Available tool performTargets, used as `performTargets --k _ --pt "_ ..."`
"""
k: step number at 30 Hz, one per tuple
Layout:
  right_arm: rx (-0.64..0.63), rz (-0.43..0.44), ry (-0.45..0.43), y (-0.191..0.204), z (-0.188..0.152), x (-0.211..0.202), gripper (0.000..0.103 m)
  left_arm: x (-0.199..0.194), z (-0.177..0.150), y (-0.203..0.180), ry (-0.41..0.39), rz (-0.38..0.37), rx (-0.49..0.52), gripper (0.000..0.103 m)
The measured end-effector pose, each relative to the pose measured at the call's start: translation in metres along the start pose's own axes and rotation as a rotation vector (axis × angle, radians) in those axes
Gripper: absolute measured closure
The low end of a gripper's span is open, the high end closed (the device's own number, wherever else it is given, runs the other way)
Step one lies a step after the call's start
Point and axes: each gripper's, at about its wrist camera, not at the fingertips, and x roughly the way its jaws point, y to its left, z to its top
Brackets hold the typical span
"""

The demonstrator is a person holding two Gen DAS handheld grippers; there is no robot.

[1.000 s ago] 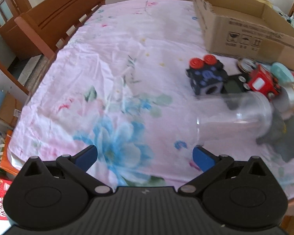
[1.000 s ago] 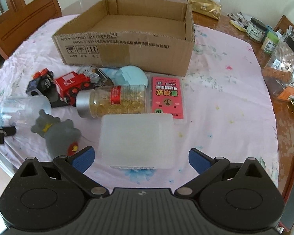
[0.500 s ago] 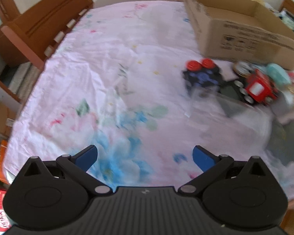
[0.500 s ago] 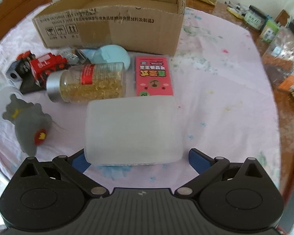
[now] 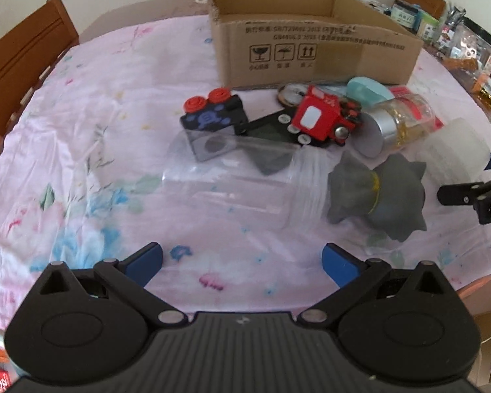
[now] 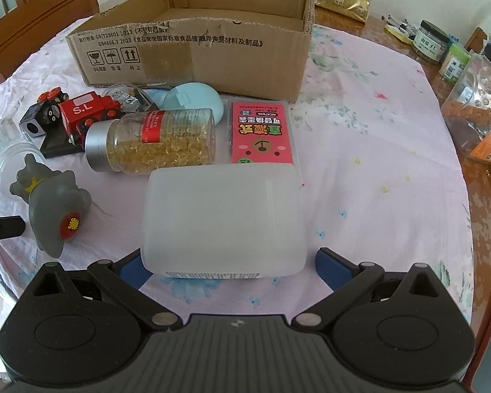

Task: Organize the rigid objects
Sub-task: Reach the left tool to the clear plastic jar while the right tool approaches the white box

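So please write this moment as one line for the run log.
left tool: open, empty, facing clear jar | right tool: open around white box, not closed | cardboard box: no items seen inside

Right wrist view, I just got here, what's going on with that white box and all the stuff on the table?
A person holds a gripper in each hand over a table strewn with small objects. The right gripper is open, its fingers on either side of the frosted white box, not yet closed on it. The left gripper is open and empty, facing the clear plastic jar lying on its side beside the grey toy. The cardboard box looks empty in the part shown.
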Motion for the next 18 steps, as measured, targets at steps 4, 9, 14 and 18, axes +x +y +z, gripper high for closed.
performTargets --k 4,9,14,18 --pt "0.003 -0.001 -0.013 -0.0006 -0.0027 -0.0009 0.0 0.0028 0.0033 -0.0001 -0.014 0.007 -0.011 0.0" --pt "0.007 -0.003 -0.031 -0.0003 -0.005 -0.0018 0.0 0.0032 0.0033 0.0007 -0.038 -0.001 0.0 0.0" --pt "0.0 0.0 -0.039 -0.0008 -0.0056 -0.0016 0.0 0.0001 0.0059 -0.0027 -0.066 0.028 0.052 0.001" --pt "-0.006 0.004 -0.044 -0.0007 -0.0061 -0.0012 0.0 -0.0039 0.0102 -0.0045 -0.089 0.023 0.095 0.001"
